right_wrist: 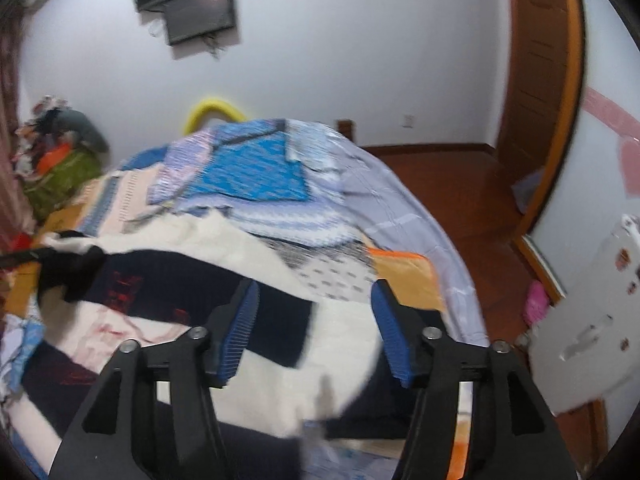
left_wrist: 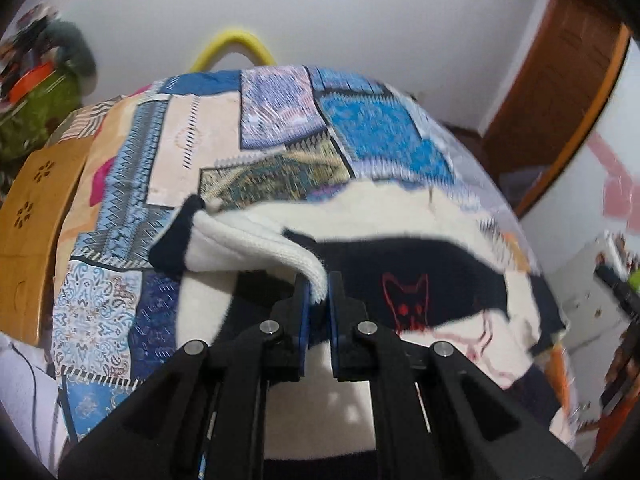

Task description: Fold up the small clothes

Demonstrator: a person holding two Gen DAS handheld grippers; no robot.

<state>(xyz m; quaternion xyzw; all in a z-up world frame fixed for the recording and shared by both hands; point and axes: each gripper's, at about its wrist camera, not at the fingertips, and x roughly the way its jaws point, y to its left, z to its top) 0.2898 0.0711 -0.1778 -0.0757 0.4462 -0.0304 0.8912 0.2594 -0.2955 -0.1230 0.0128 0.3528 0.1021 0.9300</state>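
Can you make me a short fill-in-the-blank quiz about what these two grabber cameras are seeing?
1. The left gripper is shut on the sweater's ____ sleeve.
2. The right gripper has ____ jaws with nothing pinched between them.
3. The cat face drawn on the sweater's dark band is ____.
4. The sweater lies on a ____ bedspread.

Missing words: white; open; red; patchwork

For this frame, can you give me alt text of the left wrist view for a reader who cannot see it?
The left gripper is shut on a white sleeve of a navy and white sweater with a red cat outline, holding it above the garment. The sweater lies on a bed with a blue patchwork cover; the picture is blurred.
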